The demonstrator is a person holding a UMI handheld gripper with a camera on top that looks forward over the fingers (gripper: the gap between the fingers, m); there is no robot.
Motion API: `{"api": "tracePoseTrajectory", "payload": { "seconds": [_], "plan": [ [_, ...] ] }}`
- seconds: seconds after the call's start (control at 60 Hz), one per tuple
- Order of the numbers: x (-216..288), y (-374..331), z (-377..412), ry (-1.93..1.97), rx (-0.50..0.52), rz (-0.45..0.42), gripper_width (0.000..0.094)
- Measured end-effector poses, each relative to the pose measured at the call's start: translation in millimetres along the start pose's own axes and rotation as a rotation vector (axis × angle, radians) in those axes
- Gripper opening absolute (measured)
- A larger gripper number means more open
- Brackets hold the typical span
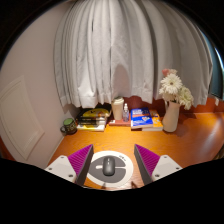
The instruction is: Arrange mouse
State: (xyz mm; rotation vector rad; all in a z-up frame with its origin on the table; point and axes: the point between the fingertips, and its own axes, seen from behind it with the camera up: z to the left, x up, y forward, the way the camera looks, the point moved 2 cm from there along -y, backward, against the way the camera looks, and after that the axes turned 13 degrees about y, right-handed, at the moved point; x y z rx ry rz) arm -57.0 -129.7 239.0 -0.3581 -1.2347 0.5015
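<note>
A dark grey mouse (108, 166) lies on a round white and grey mouse pad (121, 173) on the orange wooden desk (190, 140). My gripper (112, 163) is open. Its purple-padded fingers (80, 161) stand wide apart on either side of the mouse pad. The mouse sits between them with clear gaps on both sides and rests on the pad by itself.
Beyond the fingers, along the curtain: a small dark green jar (68, 126), a stack of books (94, 119), a pale box (118, 109), a blue book (144, 121), and a vase of white flowers (172, 103).
</note>
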Motion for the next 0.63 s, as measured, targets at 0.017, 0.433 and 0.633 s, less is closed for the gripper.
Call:
{"api": "tracePoseTrajectory", "payload": {
  "seconds": [0.017,0.433,0.633],
  "plan": [
    [4,-6,-1,0.004,0.005,-0.005,0.0813],
    [16,-94,-40,0.027,-0.005,-0.091,0.0809],
    [2,-109,-56,0.025,-0.025,-0.085,0.0809]
  ]
}}
